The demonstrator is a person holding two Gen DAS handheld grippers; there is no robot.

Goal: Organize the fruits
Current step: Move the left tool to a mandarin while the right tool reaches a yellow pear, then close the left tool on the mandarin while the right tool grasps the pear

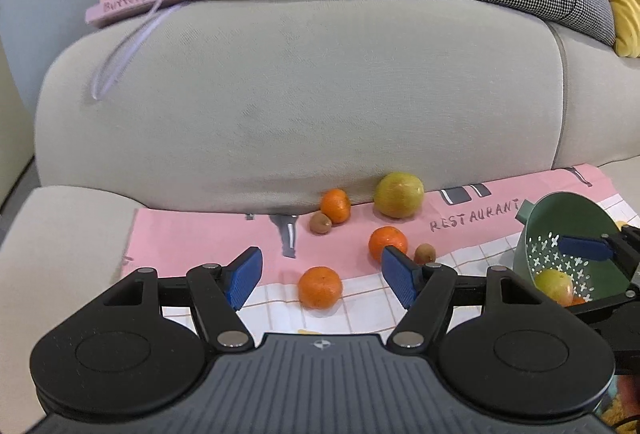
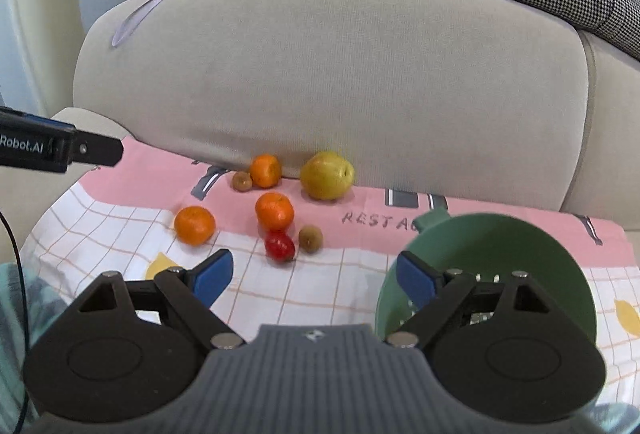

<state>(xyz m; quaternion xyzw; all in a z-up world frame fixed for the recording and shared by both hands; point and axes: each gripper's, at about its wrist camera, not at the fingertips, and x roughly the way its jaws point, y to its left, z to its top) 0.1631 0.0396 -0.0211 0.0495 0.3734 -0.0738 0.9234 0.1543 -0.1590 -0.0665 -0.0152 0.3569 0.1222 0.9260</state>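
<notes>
Both tongs, the left tongs (image 1: 322, 276) and the right tongs (image 2: 316, 280), hang wide open and empty over the near edge of the cloth (image 2: 120, 230). A tangerine (image 1: 320, 287) lies nearest, between the left fingers, so lowering squarely and closing gently on it looks best. Further back sit more tangerines, kiwis and a yellow-green fruit (image 1: 399, 195) against the sofa cushion (image 1: 304, 94), with the green colander (image 2: 500, 258), already holding fruit, at the cloth's right side.

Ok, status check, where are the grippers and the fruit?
Left gripper open, empty. Right gripper open, empty, at the green colander. Seven fruits loose on the cloth, nearest a red one. Nothing in the way.
</notes>
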